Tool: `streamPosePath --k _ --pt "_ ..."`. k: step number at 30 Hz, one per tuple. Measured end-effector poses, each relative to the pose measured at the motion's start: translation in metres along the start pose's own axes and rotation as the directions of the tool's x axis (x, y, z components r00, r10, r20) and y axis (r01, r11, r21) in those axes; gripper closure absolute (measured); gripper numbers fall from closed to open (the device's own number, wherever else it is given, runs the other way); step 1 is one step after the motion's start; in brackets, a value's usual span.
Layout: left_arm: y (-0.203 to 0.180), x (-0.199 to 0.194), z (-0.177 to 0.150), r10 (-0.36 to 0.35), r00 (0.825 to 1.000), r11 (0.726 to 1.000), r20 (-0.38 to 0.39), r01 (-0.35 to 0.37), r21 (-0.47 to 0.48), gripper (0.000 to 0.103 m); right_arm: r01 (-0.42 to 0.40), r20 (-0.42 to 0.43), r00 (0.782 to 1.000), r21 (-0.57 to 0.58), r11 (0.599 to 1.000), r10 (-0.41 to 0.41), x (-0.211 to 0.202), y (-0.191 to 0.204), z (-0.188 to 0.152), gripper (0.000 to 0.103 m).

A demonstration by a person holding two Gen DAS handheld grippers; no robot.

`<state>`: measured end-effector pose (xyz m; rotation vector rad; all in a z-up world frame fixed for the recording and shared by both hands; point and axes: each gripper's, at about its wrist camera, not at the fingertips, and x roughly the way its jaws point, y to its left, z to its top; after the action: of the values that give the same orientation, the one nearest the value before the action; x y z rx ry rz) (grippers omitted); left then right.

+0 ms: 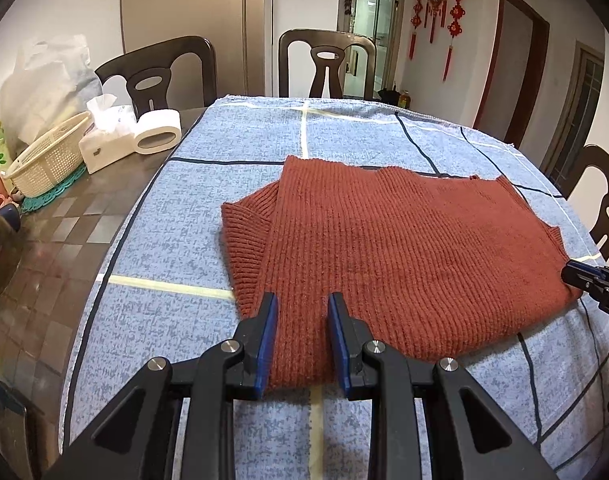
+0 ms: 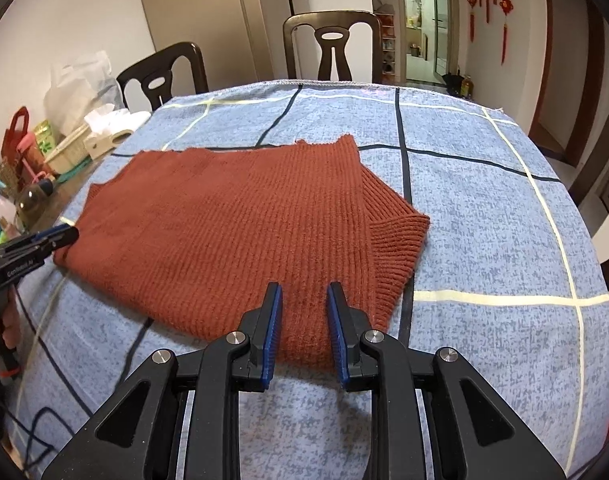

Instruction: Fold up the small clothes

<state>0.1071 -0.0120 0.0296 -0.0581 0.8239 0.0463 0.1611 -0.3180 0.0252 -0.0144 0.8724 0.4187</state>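
Here, rust knit sweater (image 1: 388, 248) flat mid-table on blue checked cloth (image 1: 176, 216). Left gripper (image 1: 302, 300) and right gripper (image 2: 304, 288) parted over near hem. Chairs (image 1: 328, 64) behind; basket (image 1: 48, 156), tissues (image 1: 104, 136) at left edge.

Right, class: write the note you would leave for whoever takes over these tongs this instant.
Left tongs: open, straddling the near hem of the rust-red sweater near its left corner.
Right tongs: open, at the hem's right end.
The sweater lies flat on the blue checked cloth, sleeves already folded in.
Left to do: grip the hem, fold it away towards the far edge, then smooth.
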Motion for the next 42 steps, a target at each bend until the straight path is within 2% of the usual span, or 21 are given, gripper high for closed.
streamPosePath --k 7,9,10,13,19,21,22,29,36,42 --pt "0.001 -0.006 0.001 0.000 1.000 1.000 0.005 0.000 -0.001 0.073 -0.011 0.021 1.000 -0.006 1.000 0.011 -0.008 0.003 0.003 0.077" --pt "0.002 -0.006 0.001 0.002 1.000 1.000 0.004 -0.002 -0.004 0.073 -0.013 0.023 1.000 0.003 1.000 0.013 -0.008 0.001 0.004 0.063" --pt "0.004 -0.005 0.002 0.001 1.000 1.000 0.003 -0.001 -0.005 0.071 -0.014 0.025 1.000 0.008 1.000 0.014 -0.009 0.000 0.004 0.060" --pt "0.009 -0.005 0.003 -0.003 1.000 1.000 0.006 0.003 -0.016 0.058 -0.011 0.024 1.000 0.024 1.000 0.010 -0.009 -0.006 0.004 0.059" --pt "0.032 0.005 0.009 -0.021 1.000 0.998 -0.002 0.021 -0.061 0.057 -0.005 0.012 1.000 0.089 0.996 0.004 -0.005 -0.028 0.003 0.057" --pt "0.039 0.011 0.011 -0.047 0.999 0.996 -0.014 0.046 -0.080 0.056 -0.017 0.007 1.000 0.122 0.992 0.016 -0.002 -0.037 0.003 0.048" --pt "0.042 0.016 0.012 -0.063 0.998 0.994 -0.022 0.061 -0.091 0.055 -0.019 0.006 1.000 0.134 0.991 0.018 0.000 -0.040 0.003 0.047" --pt "0.055 0.040 0.017 -0.133 0.990 0.978 -0.043 0.124 -0.169 0.048 -0.064 -0.008 0.998 0.189 0.980 0.067 0.014 -0.058 0.006 0.047" --pt "0.049 0.053 0.027 -0.164 0.986 0.973 -0.031 0.157 -0.169 0.046 -0.133 0.011 0.991 0.219 0.967 0.134 0.025 -0.061 0.016 0.047" --pt "0.039 0.048 0.022 -0.237 0.971 0.962 -0.028 0.231 -0.147 0.046 -0.195 0.024 0.980 0.227 0.954 0.195 0.023 -0.059 0.013 0.047"
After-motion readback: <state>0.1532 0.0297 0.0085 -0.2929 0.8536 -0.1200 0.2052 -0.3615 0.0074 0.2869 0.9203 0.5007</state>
